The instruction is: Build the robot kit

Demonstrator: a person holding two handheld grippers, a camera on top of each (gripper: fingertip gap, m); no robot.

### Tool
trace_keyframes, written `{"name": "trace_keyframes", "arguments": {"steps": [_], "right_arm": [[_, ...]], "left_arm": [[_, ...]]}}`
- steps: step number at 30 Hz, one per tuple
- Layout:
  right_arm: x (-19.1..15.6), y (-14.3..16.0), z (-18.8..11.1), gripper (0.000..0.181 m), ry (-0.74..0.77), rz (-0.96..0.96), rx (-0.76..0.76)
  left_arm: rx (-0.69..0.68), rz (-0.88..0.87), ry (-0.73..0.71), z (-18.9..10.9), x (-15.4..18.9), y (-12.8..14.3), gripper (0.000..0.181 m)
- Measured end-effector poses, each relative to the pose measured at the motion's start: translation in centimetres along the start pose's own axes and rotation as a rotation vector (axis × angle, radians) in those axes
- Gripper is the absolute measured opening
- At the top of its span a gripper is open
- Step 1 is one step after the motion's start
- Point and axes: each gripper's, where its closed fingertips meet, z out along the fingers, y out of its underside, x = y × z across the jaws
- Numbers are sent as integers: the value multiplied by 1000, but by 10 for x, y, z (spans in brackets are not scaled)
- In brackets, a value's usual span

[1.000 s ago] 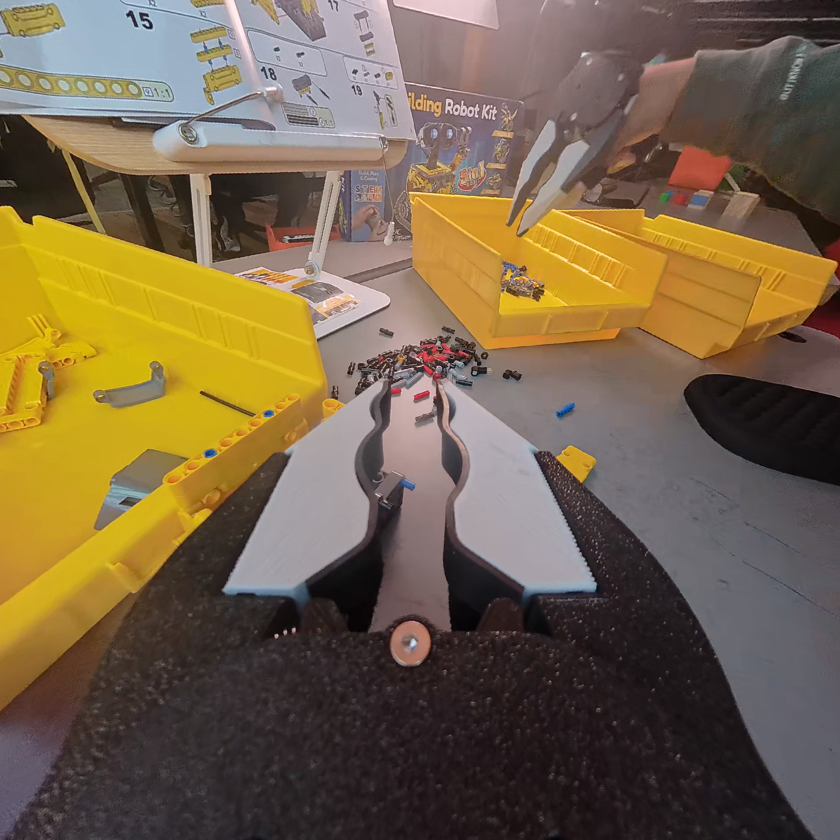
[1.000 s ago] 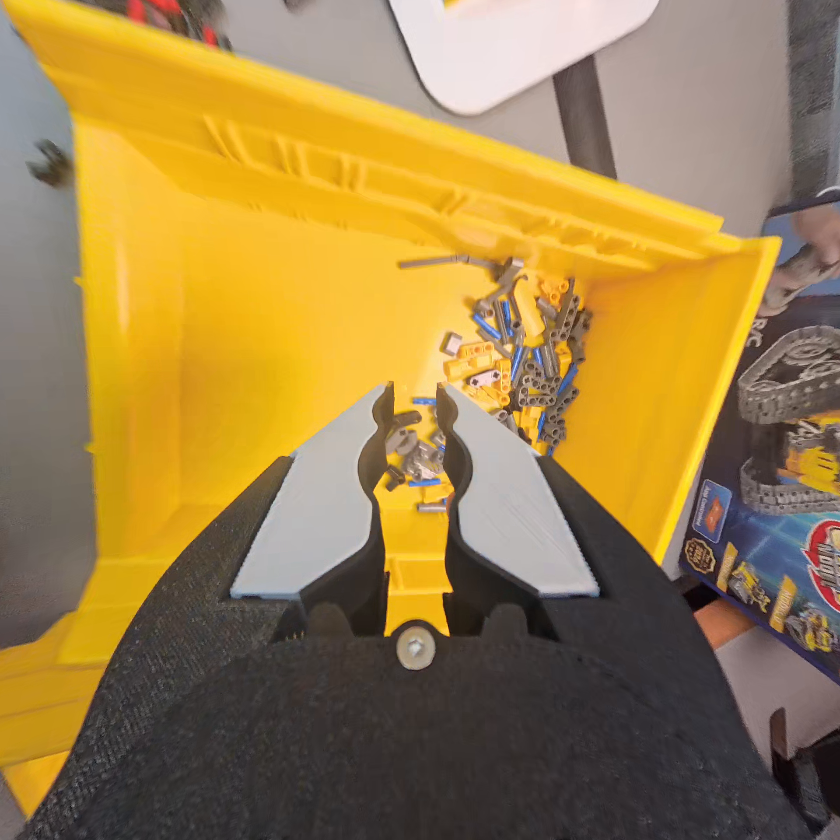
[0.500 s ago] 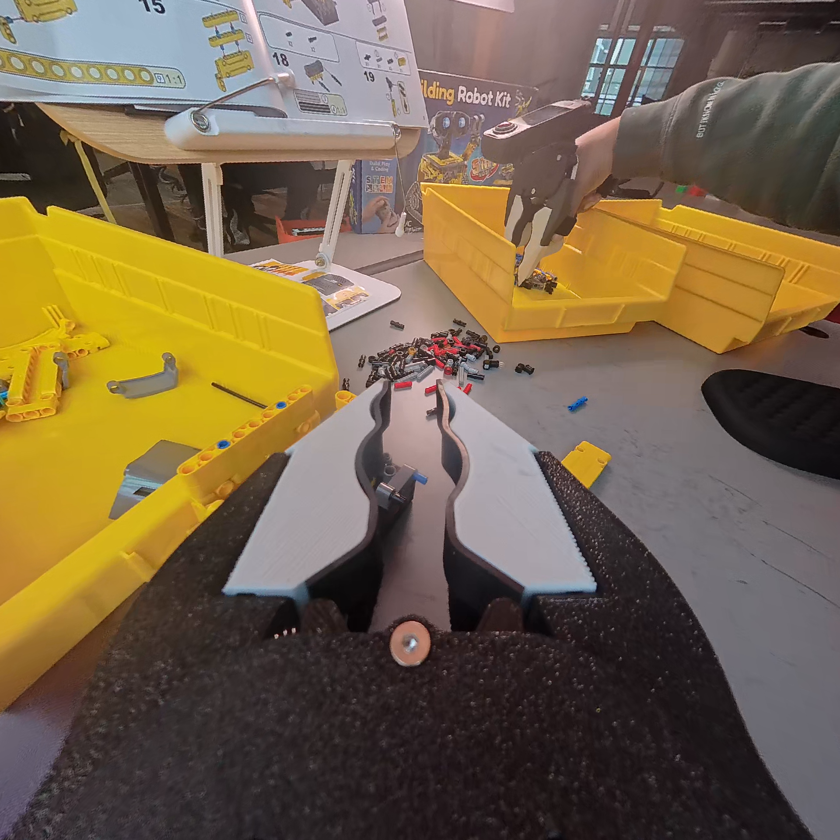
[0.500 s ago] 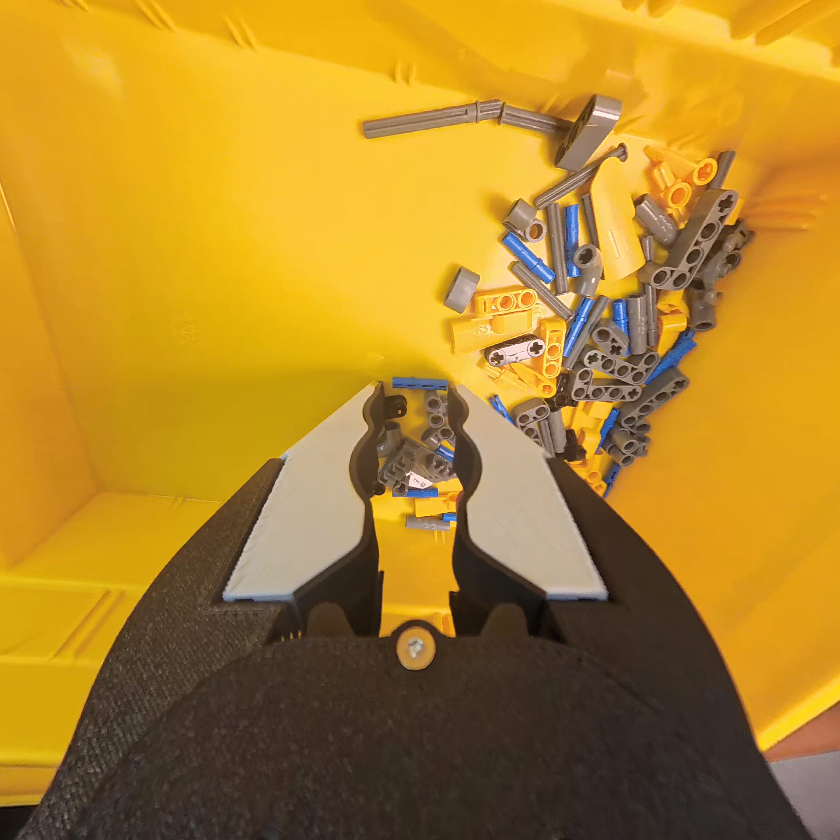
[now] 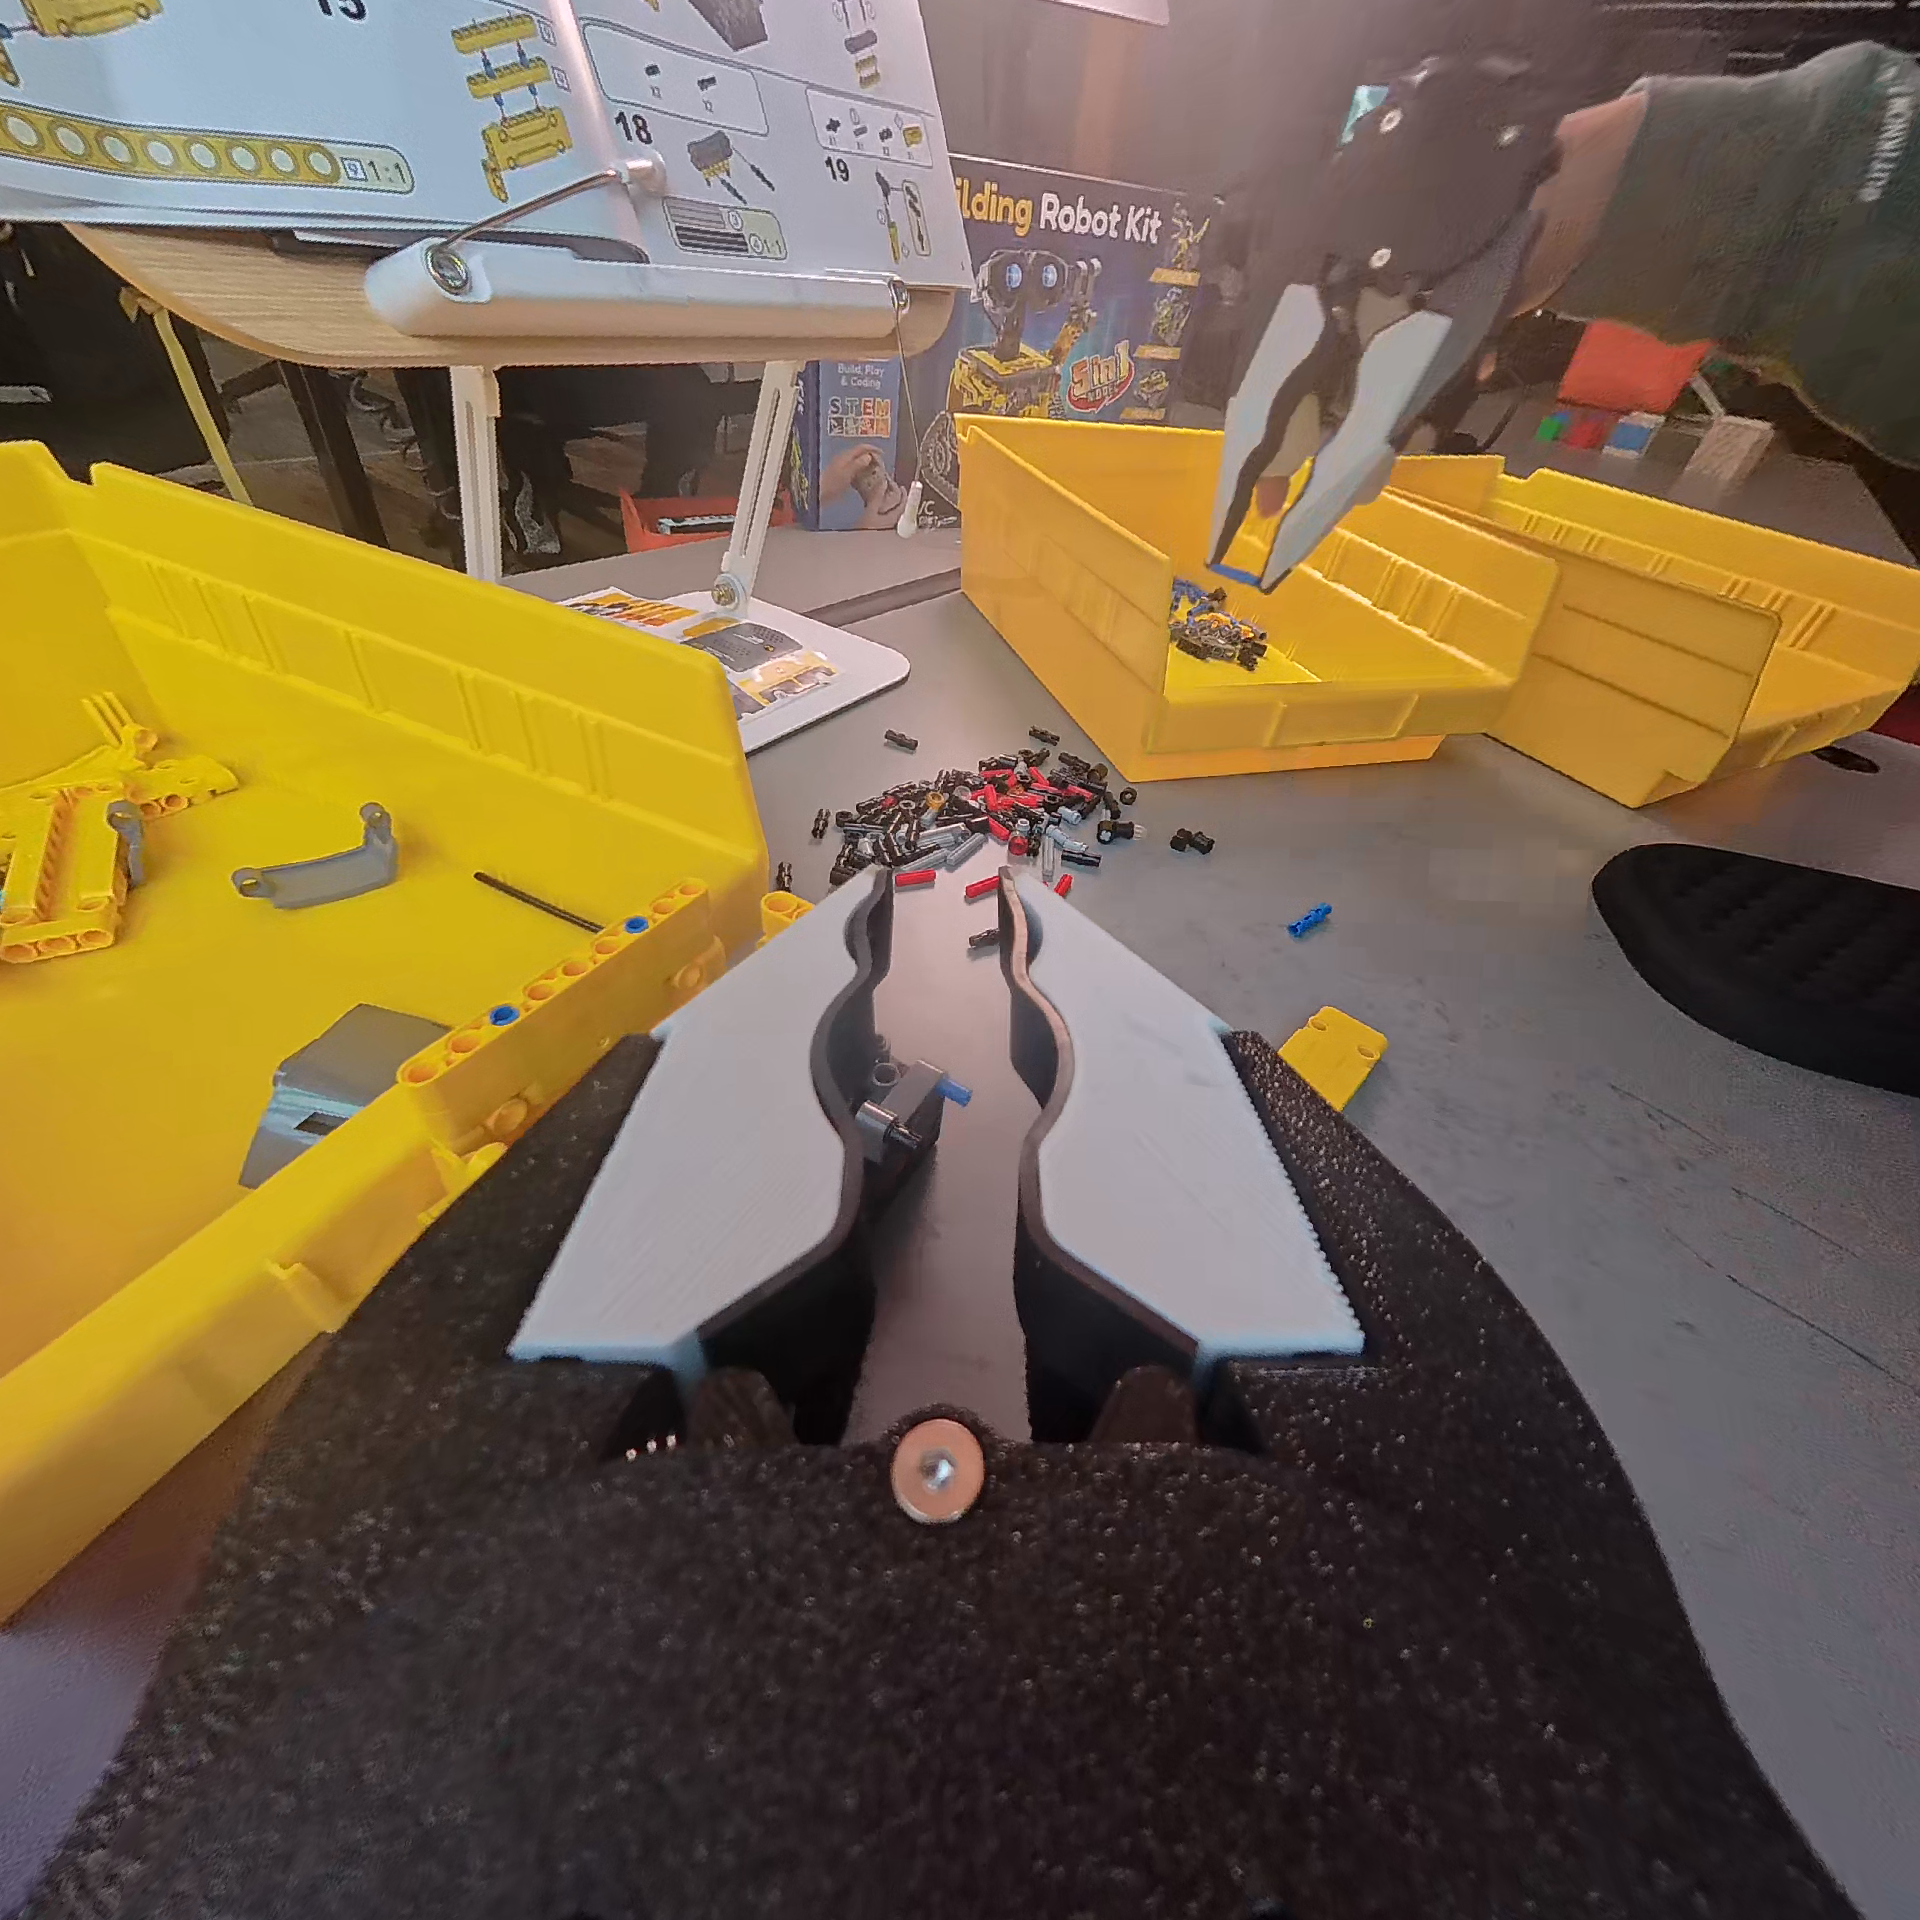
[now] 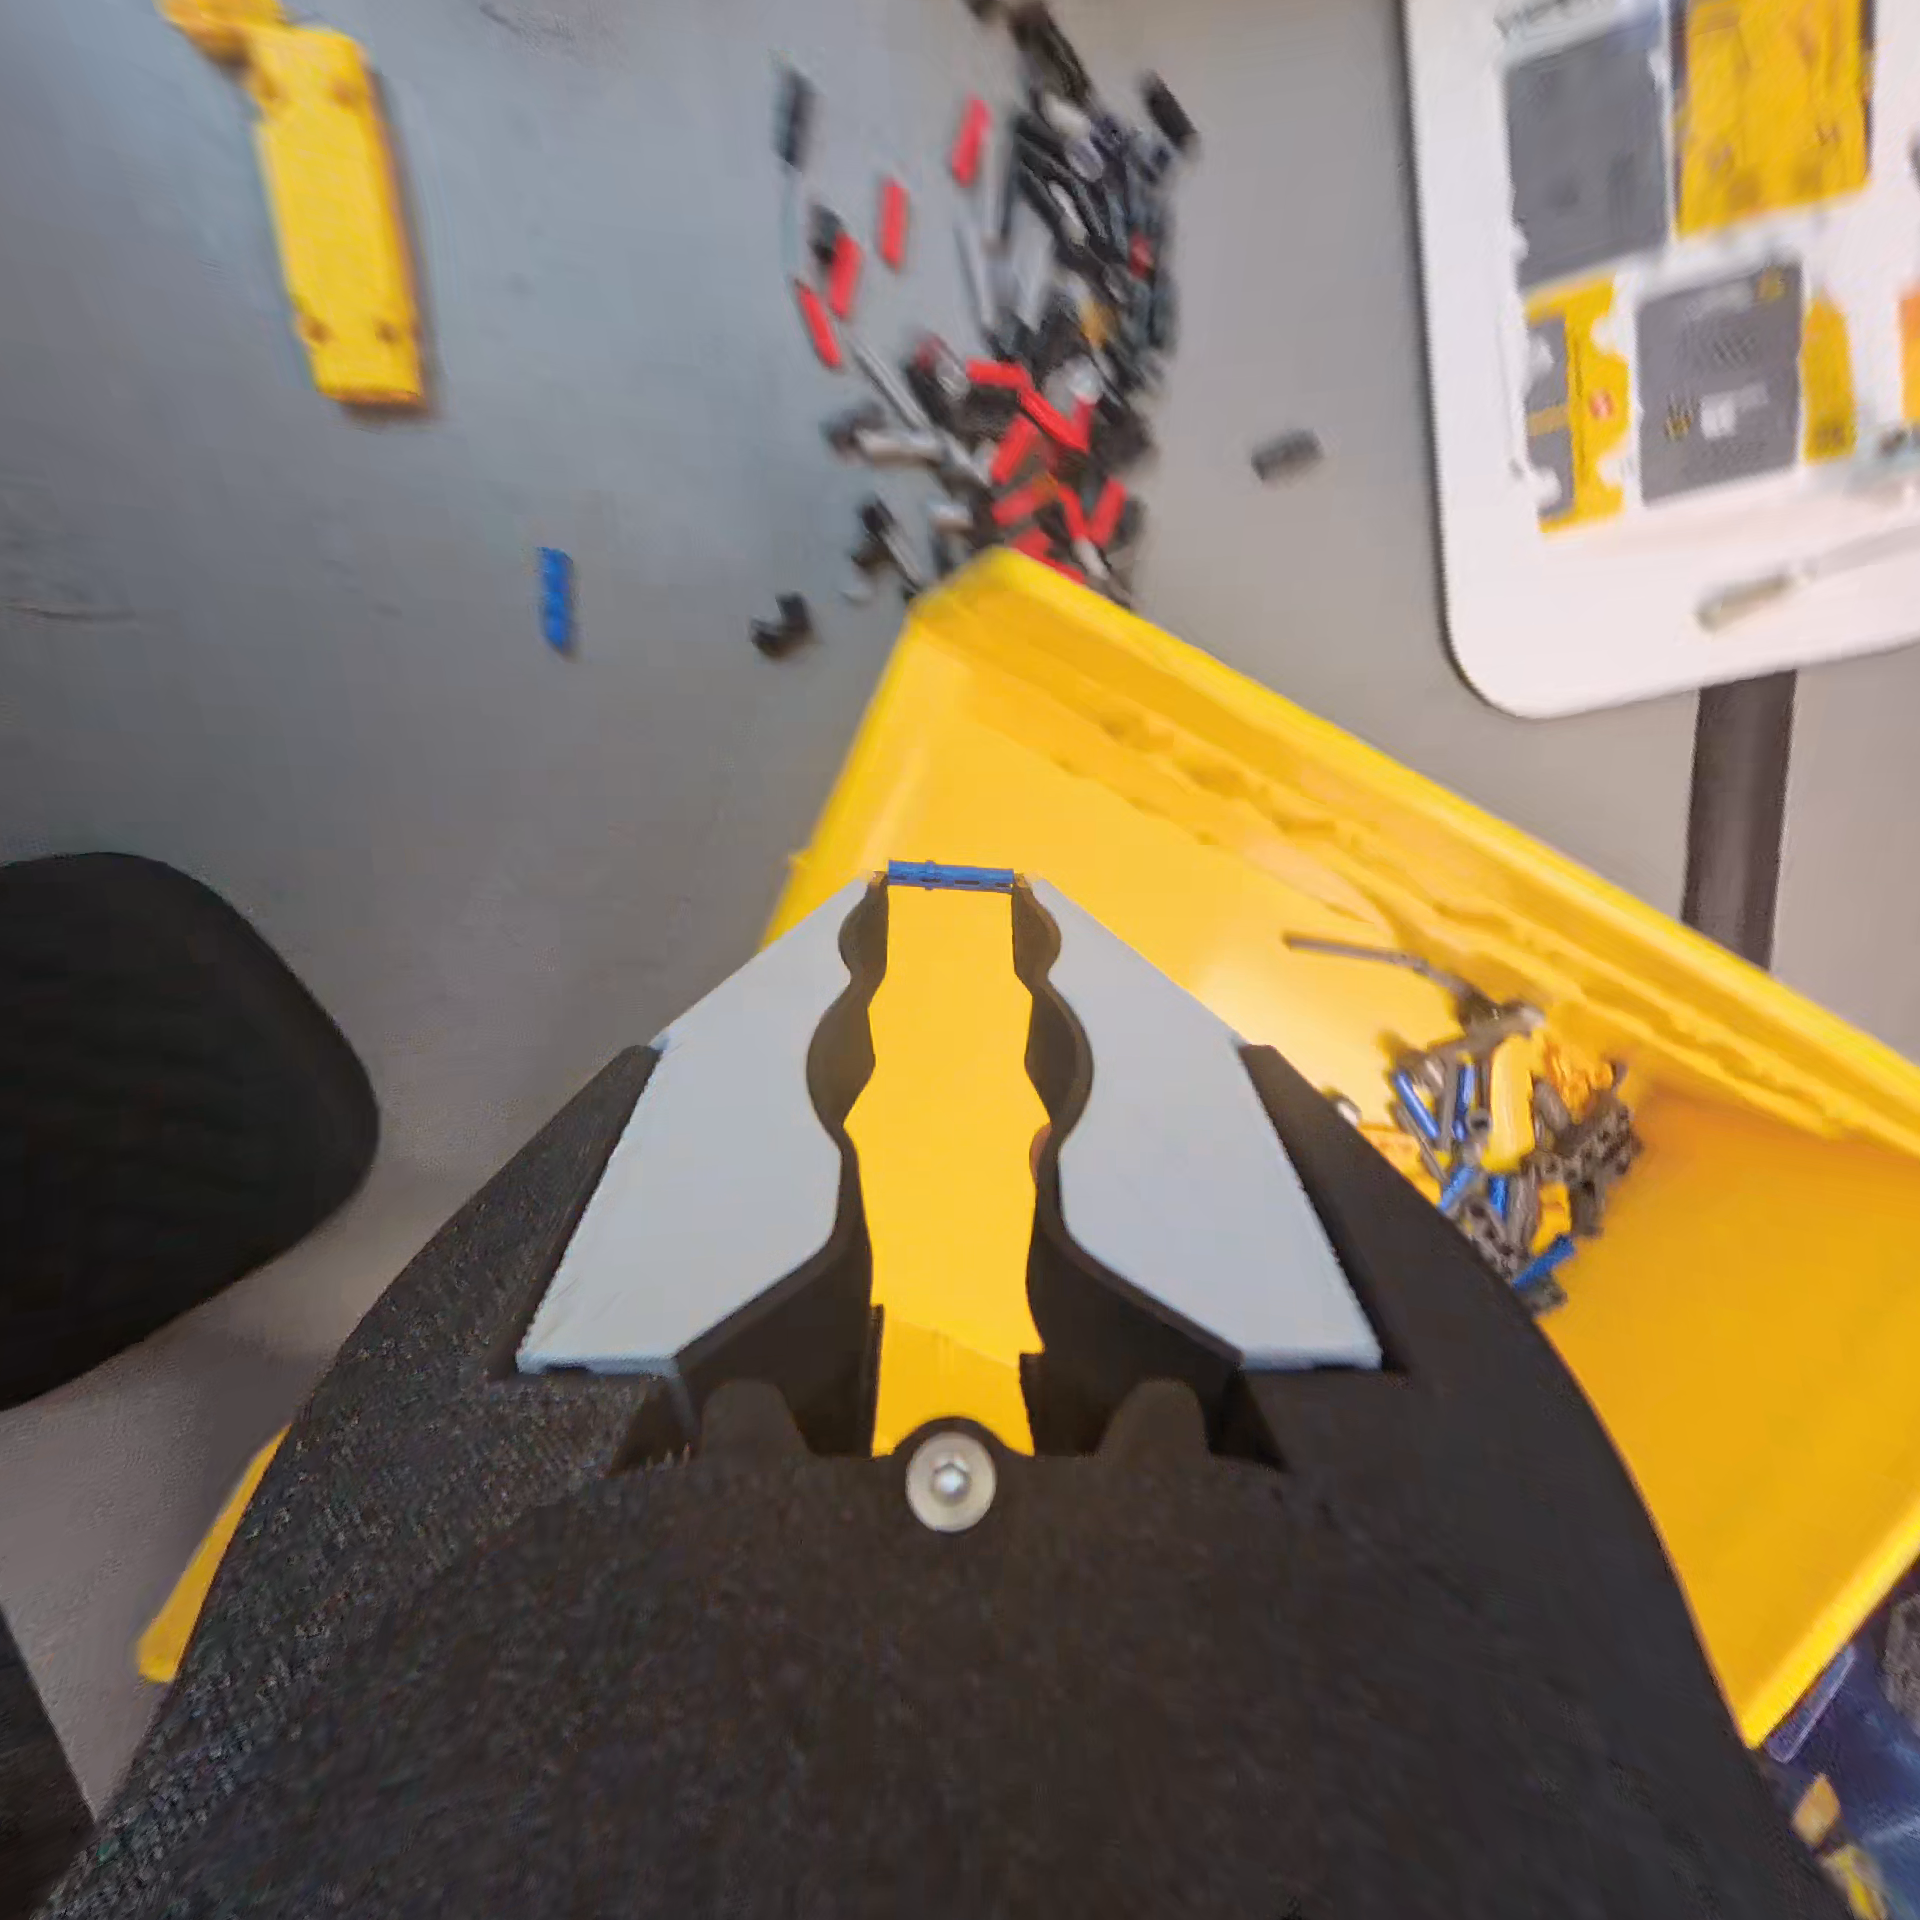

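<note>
Your grey worktop [image 5: 1558, 1195] fills both views. In the left wrist view a big yellow bin [image 5: 343, 1039] takes the left side of the frame, with yellow beams and a curved grey part on its floor. A second yellow bin [image 5: 1070, 582] sits upper right of centre, and a third bin [image 5: 1662, 665] stands touching its far side. An instruction sheet on a white stand [image 5: 623, 281] hangs across the upper left, with a printed kit box [image 5: 1081, 312] behind it. A black pad [image 5: 1766, 966] lies at the right edge.

Your left hand-held gripper [image 5: 943, 883] sits low over the worktop at frame centre, fingers spread with a clear gap. A small grey piece with a blue peg [image 5: 909, 1107] rests against the inner face of the left finger; whether it is gripped, I cannot tell. Just past the tips lies a scatter of black and red pins [image 5: 977, 810], with a single blue pin [image 5: 1309, 920] off to the right and a yellow plate [image 5: 1335, 1049] near the right finger.

Your right hand-held gripper [image 6: 951, 878] hangs above the near corner of the second bin, pinching a blue pin [image 6: 951, 875] crosswise at its very tips. A heap of grey, blue and yellow parts [image 6: 1507, 1143] lies in that bin, right of centre.
</note>
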Motion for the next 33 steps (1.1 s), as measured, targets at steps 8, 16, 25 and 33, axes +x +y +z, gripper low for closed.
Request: {"name": "trace_keyframes", "arguments": {"steps": [8,16,25,33], "right_arm": [[-112,-36,68,23,-107,-271,-109],[-128,-32,94,23,-111,-322,-160],[-128,-31,97,25,-63,-293,-138],[-116,-89,34,30,157,-67,317]], "left_arm": [[1,47,7,-1,8,-2,19],[1,64,6,-2,10,-5,20],[-8,80,21,-1,16,-4,20],[1,83,33,-5,21,-9,22]]}}
